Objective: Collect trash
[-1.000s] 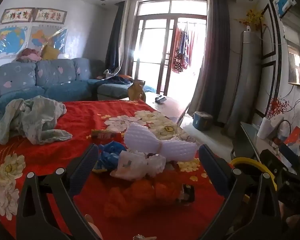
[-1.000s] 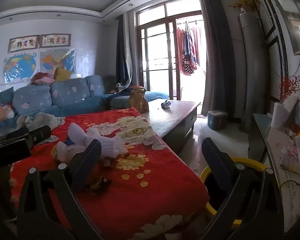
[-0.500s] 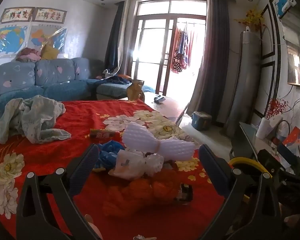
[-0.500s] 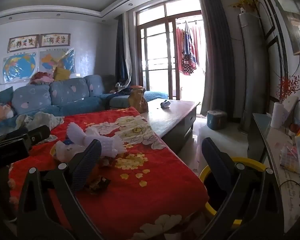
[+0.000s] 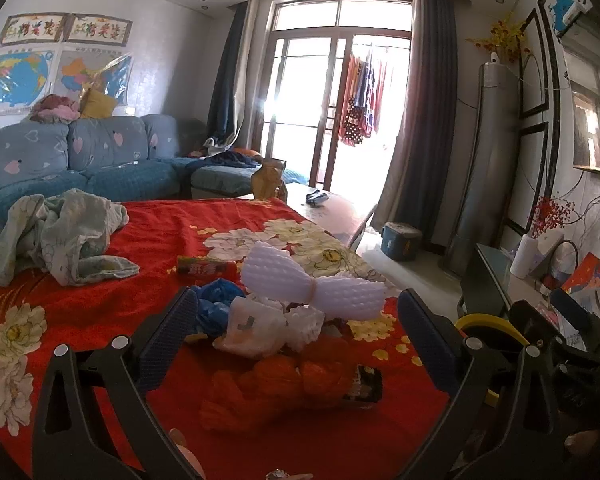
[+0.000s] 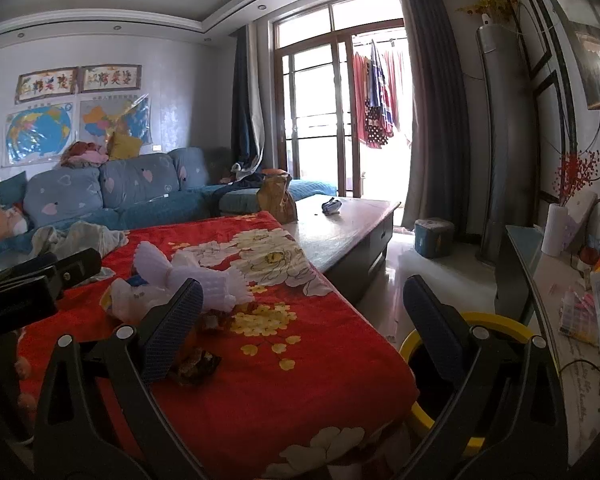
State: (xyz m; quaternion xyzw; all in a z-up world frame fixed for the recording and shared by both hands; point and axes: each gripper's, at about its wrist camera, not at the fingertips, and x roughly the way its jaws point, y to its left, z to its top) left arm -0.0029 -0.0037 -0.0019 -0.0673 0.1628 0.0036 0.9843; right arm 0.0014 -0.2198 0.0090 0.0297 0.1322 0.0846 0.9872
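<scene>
Plainly, I held both claws wide and empty: left gripper (image 5: 296,320), right gripper (image 6: 300,308). Trash (image 5: 284,320) lay heaped on the blanket (image 5: 160,240), near the bin (image 6: 480,328); loose foam could scatter if nudged.

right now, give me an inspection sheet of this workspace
surface: red floral blanket over a low table.
job's things: trash pile of white foam netting, blue bag, orange bag, dark wrapper; yellow-rimmed bin at the table's right edge.
clutter: crumpled pale cloth; red tube.
grippers: left gripper open around the pile, empty; right gripper open, empty.
cables: wires on the right side shelf.
surroundings: blue sofa, balcony door, hanging laundry.
</scene>
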